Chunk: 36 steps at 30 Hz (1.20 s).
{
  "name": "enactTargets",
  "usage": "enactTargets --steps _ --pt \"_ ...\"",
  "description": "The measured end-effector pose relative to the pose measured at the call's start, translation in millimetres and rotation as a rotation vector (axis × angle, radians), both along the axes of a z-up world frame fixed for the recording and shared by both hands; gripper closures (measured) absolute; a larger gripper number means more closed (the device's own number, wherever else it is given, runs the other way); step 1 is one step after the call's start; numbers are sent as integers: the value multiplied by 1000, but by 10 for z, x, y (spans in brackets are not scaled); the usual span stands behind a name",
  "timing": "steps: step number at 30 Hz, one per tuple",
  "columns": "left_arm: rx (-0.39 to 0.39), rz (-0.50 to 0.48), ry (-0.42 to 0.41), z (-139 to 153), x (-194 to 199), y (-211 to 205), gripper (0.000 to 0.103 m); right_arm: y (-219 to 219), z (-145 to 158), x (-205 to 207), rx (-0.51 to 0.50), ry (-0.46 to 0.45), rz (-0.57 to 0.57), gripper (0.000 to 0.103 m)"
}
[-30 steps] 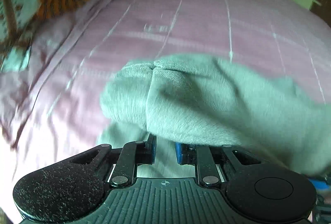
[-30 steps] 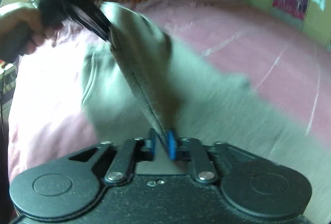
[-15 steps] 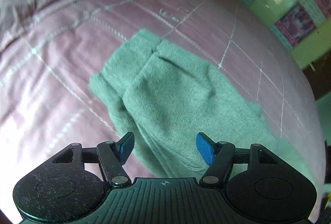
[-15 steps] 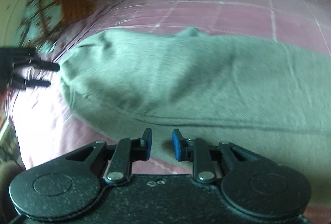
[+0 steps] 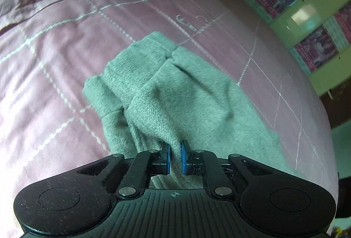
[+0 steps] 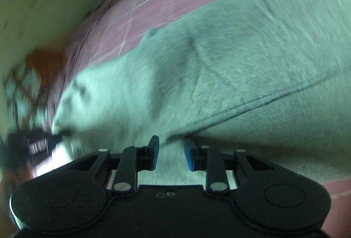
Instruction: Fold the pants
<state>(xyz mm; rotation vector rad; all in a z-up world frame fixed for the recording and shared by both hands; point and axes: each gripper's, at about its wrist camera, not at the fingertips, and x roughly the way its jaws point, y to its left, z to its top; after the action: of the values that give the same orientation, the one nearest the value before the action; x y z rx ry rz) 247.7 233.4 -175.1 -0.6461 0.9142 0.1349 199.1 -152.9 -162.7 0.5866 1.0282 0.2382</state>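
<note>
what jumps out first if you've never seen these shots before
The grey-green pants dominate, lying in a rumpled fold across the middle of the pink quilted bedspread. At the bottom of the left wrist view, the left gripper pinches a ridge of that cloth between its blue pads. In the blurred right wrist view, the right gripper is opening just over the fabric, gripping nothing.

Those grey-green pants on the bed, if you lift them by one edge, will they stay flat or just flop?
Probably flop: the pants already sag in soft wrinkles on the pink bedspread. The fuzzy knit bunches where the left hand-held gripper pinches it, so it likely grips well and won't slip. They look light.
</note>
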Motion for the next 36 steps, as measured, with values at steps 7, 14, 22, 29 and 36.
enactTargets --steps 7,14,22,29,36 --pt "-8 -9 -50 222 -54 143 94 8 139 -37 11 -110 -88 96" --pt "23 -12 20 -50 -198 309 94 221 390 -377 -49 -190 76 97" --pt "43 -4 39 -110 -276 261 93 333 -8 -278 -141 -86 112 84" --pt "100 -83 -19 221 -598 -77 93 220 145 -365 -152 -100 93 78" --pt "115 -242 -5 195 -453 -870 93 -190 275 -549 -179 -107 11 78"
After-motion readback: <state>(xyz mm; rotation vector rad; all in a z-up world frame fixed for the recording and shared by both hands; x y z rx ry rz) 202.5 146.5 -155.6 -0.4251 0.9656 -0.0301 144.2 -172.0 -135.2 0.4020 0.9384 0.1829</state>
